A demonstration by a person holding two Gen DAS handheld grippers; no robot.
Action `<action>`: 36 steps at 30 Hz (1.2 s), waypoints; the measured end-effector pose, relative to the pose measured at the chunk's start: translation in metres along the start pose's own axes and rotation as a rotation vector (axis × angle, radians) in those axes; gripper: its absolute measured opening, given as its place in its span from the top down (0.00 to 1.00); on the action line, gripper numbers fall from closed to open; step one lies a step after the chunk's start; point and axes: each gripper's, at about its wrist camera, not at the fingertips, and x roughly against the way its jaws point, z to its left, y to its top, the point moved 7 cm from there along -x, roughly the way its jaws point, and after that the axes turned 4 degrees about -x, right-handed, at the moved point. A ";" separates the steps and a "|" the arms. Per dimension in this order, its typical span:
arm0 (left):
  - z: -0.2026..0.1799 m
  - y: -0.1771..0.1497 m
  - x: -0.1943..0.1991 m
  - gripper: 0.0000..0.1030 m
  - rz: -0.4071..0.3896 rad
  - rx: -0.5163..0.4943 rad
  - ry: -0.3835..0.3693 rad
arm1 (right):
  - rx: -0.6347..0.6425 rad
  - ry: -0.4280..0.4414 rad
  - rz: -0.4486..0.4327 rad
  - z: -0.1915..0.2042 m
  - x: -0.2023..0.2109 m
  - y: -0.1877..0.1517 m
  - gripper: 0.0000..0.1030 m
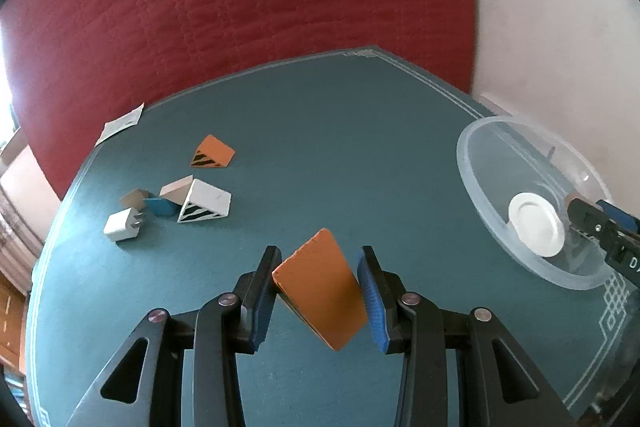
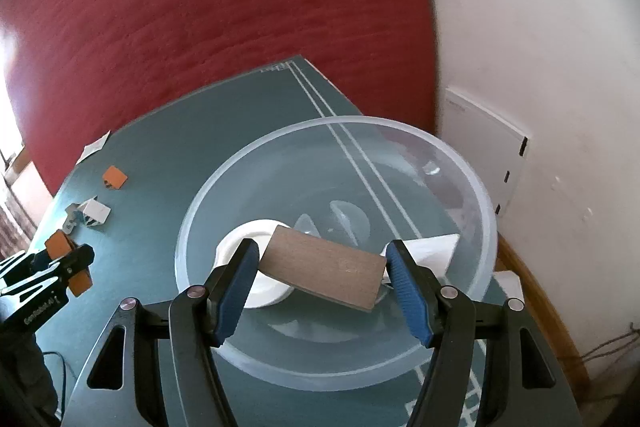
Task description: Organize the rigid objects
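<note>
1. Left gripper (image 1: 320,291) fingers clamped an orange block (image 1: 320,287) above the counter (image 1: 340,147).
2. Right gripper (image 2: 322,279) fingers grasped a brown block (image 2: 324,273) over the clear bowl (image 2: 280,367), which contained a white disc (image 2: 248,239).
3. Five pieces remained at ten o'clock, awaiting sorting.

Home room: red quilt (image 1: 240,7), tablecloth (image 1: 320,147)
</note>
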 end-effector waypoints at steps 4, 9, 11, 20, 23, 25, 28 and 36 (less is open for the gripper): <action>0.007 -0.002 -0.002 0.60 0.007 0.029 -0.006 | 0.007 0.002 -0.010 0.003 0.002 -0.001 0.35; 0.026 -0.004 -0.002 0.60 0.007 0.075 0.013 | 0.059 -0.003 -0.028 0.016 0.005 -0.004 0.35; 0.028 -0.004 0.000 0.60 0.000 0.077 0.015 | 0.054 -0.012 -0.031 0.015 0.006 -0.003 0.35; 0.013 -0.001 -0.003 0.60 0.005 0.058 -0.008 | 0.020 -0.026 -0.028 0.001 0.009 -0.004 0.33; 0.003 0.003 -0.003 0.60 0.002 0.035 -0.021 | 0.012 -0.025 -0.031 -0.001 0.010 -0.002 0.32; -0.004 0.006 -0.002 0.60 -0.004 0.021 -0.029 | 0.011 -0.026 -0.032 -0.001 0.010 -0.002 0.32; -0.015 0.011 -0.002 0.60 -0.012 0.001 -0.050 | 0.002 -0.044 -0.035 -0.005 0.009 -0.001 0.32; -0.055 0.033 -0.009 0.59 -0.003 -0.017 -0.191 | -0.025 -0.064 -0.053 -0.010 0.011 0.004 0.32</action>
